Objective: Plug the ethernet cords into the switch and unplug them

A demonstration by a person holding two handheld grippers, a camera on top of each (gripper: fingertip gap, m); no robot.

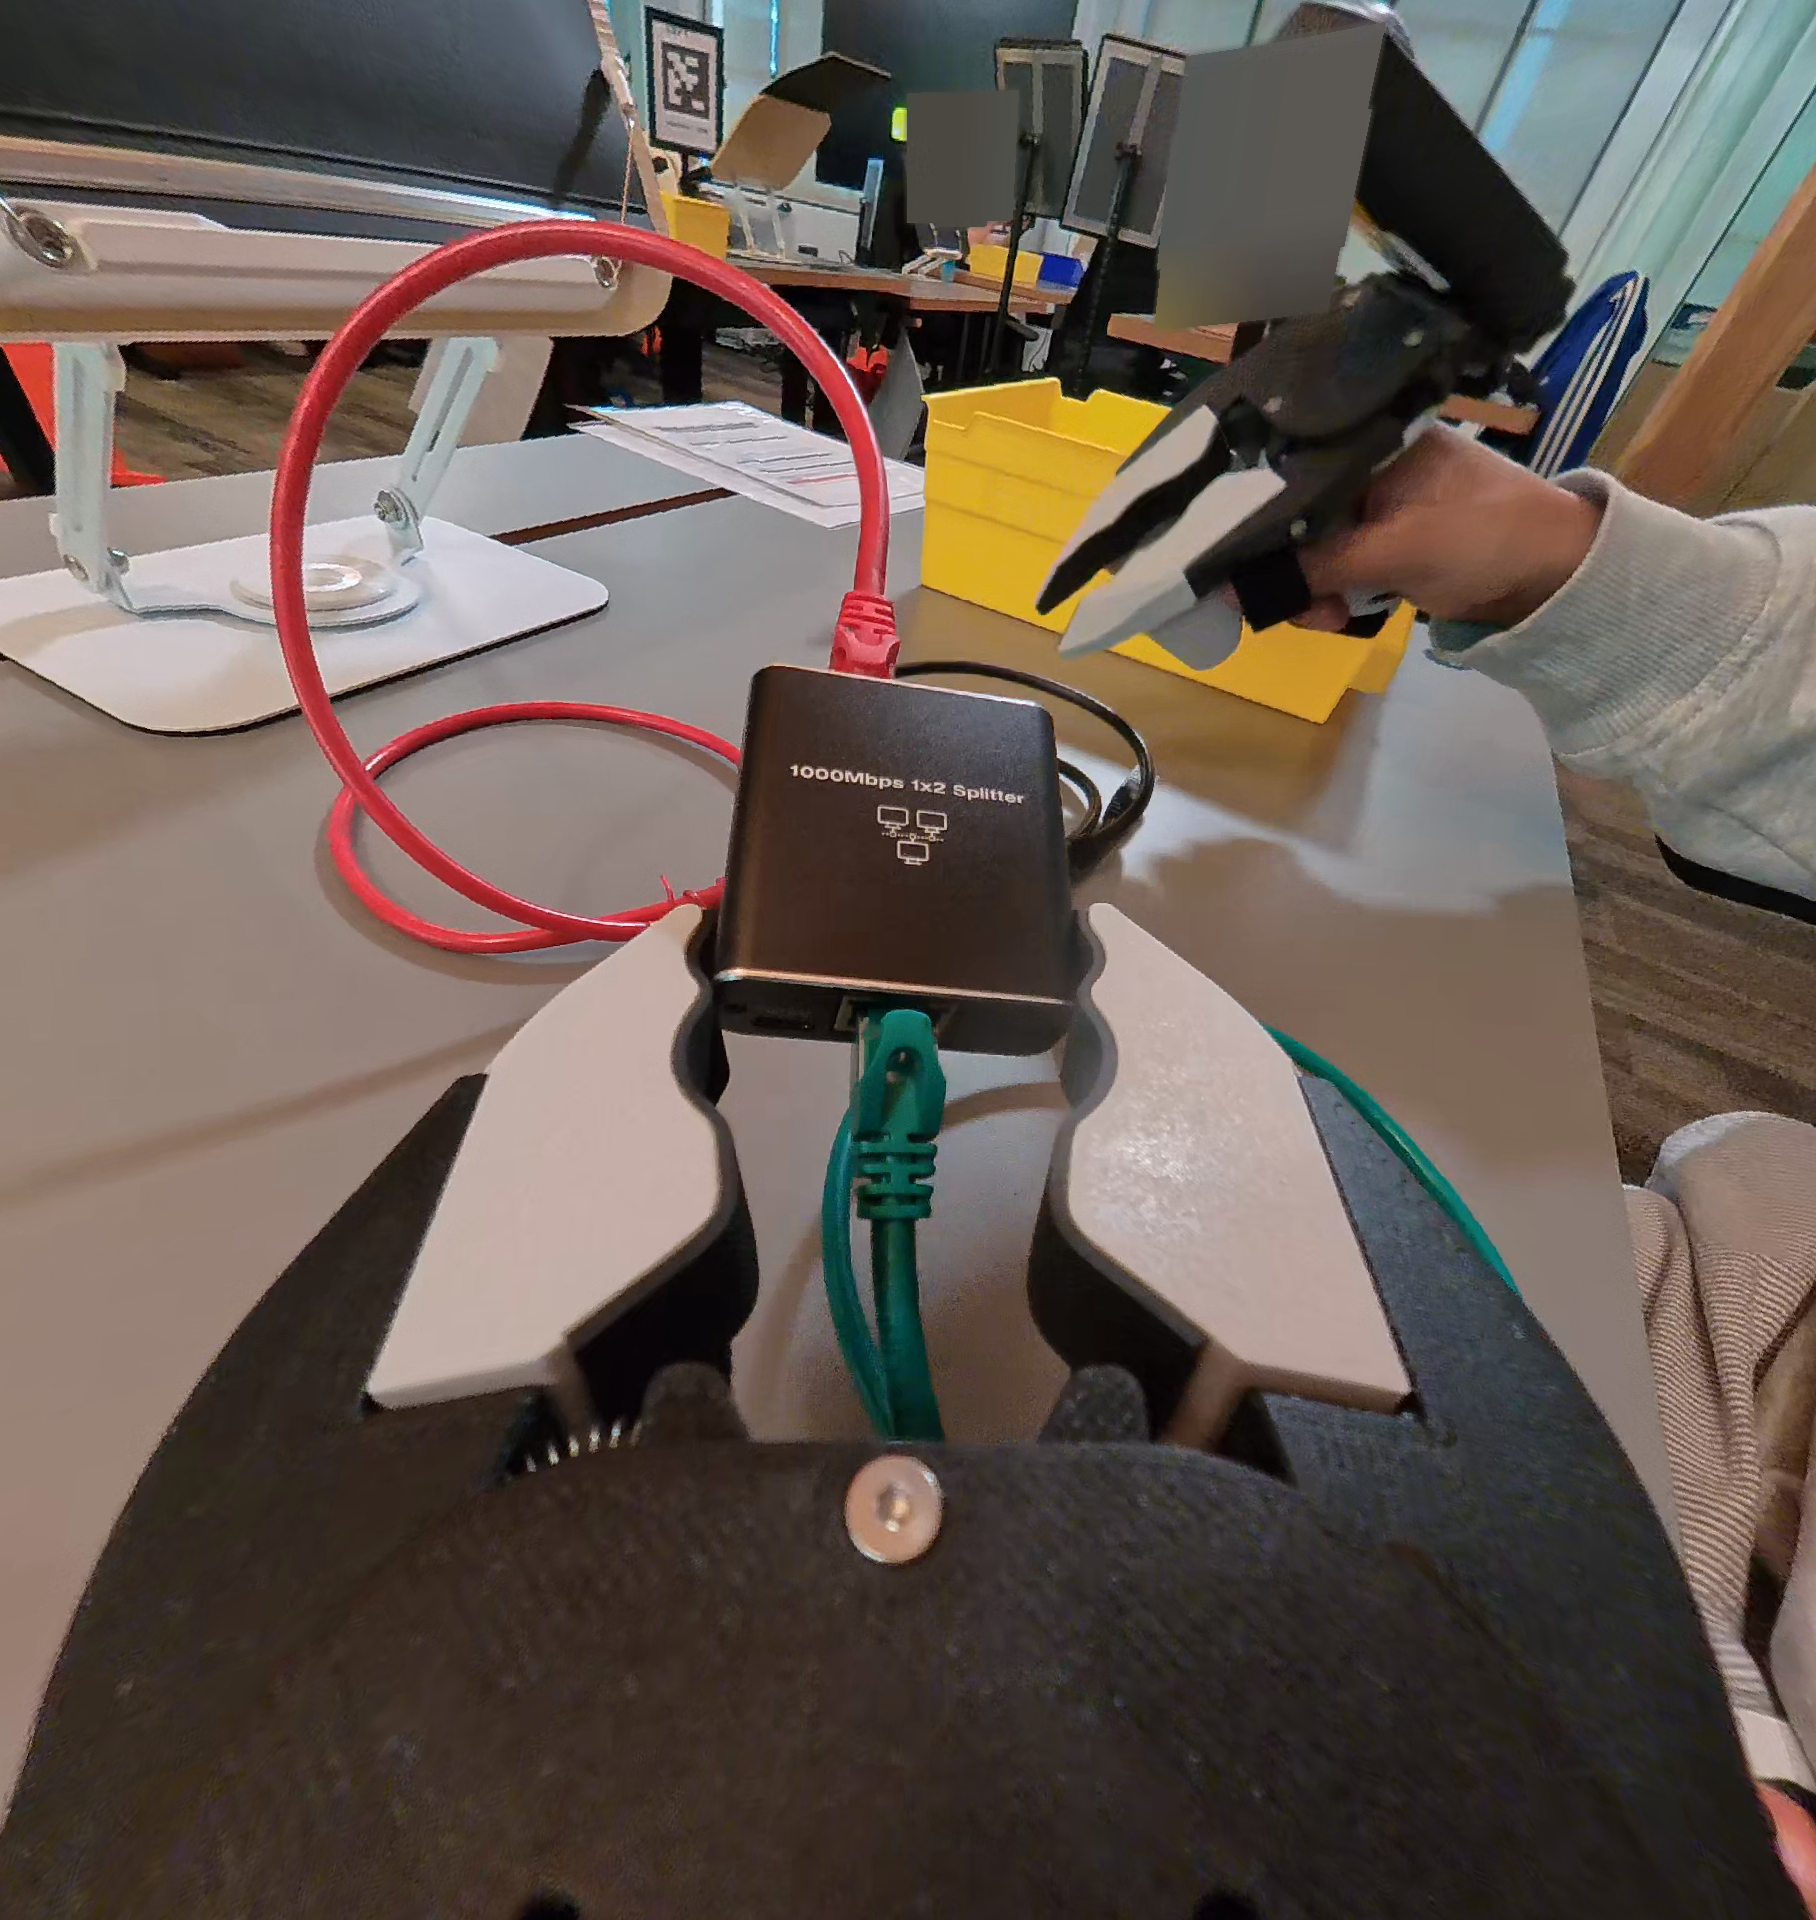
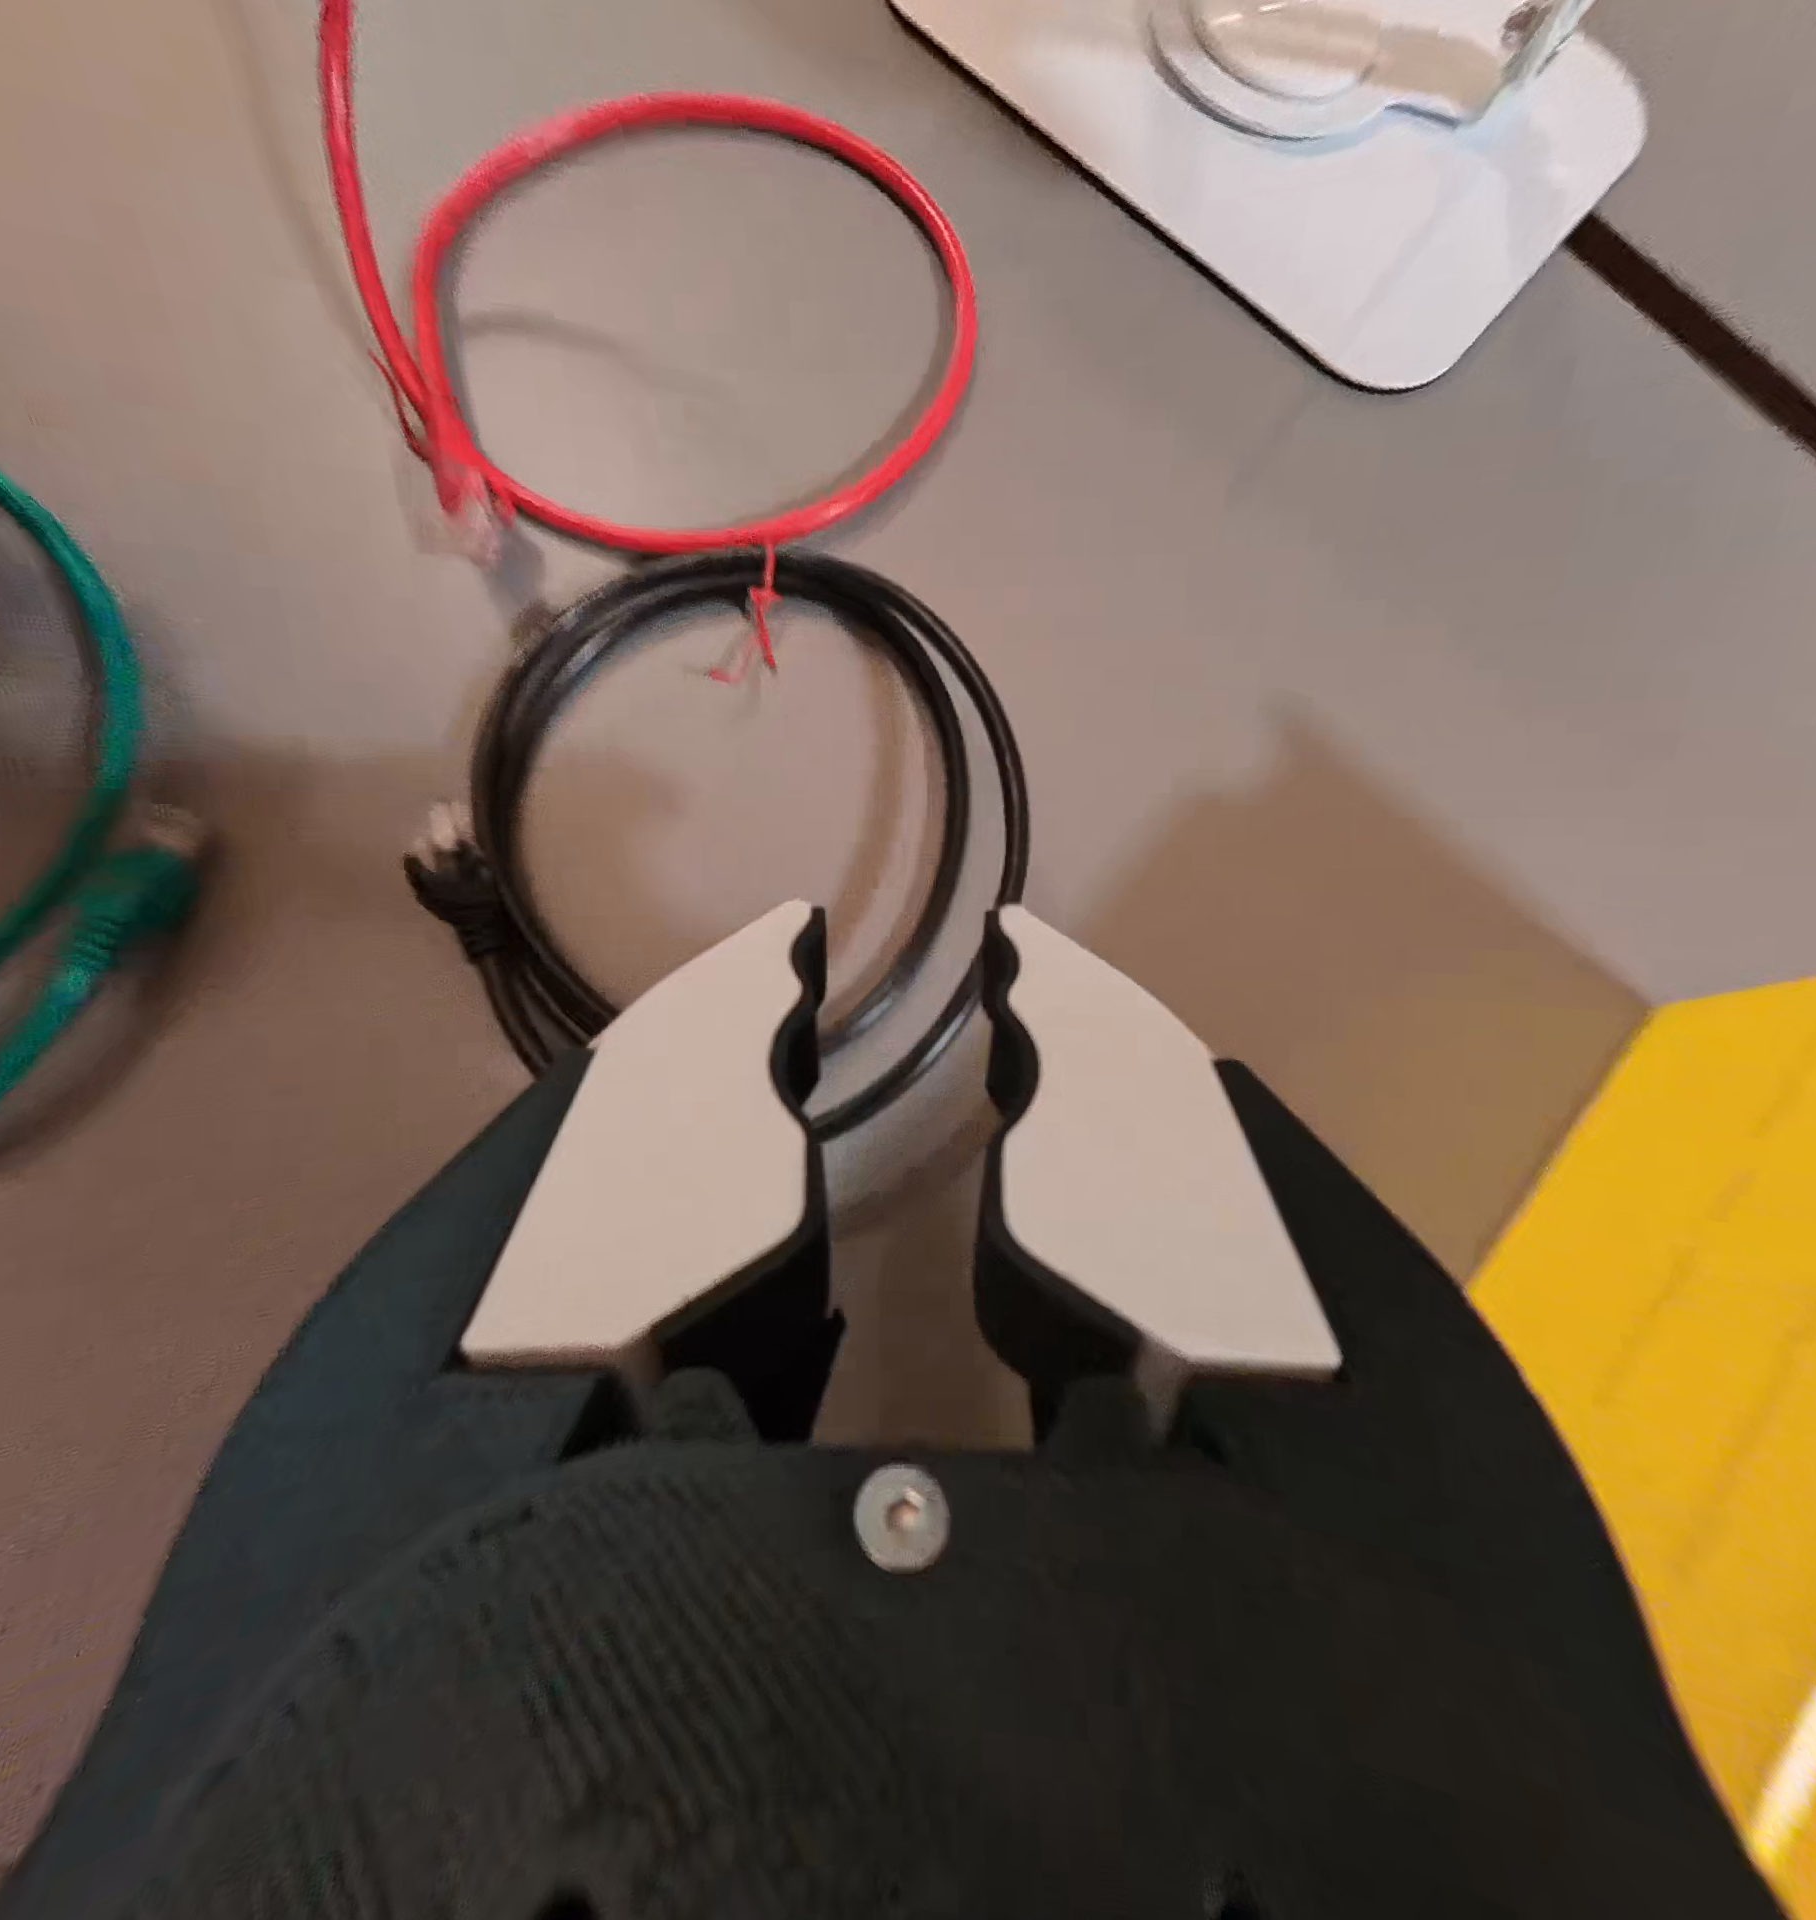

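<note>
Bracing the switch (image 1: 899, 831) on the counter (image 1: 156, 1039), the left hand-held gripper (image 1: 888, 935) clamps its sides, red cord (image 1: 868, 634) and green cord (image 1: 893, 1132) plugged in. Seen from above, the right hand-held gripper (image 2: 904, 925) hovers with fingers apart over the loose black cord (image 2: 758, 831); the next move is probably to grasp its plug.

We are in an open office or lab workspace. Our grey table (image 1: 208, 935) carries a white laptop stand (image 1: 260, 623) and a yellow parts bin (image 1: 1029, 488); behind it stand more desks (image 1: 883, 286), black monitors (image 1: 1122, 135), a square-patterned marker sign (image 1: 684, 78) and tall windows (image 1: 1610, 114).
</note>
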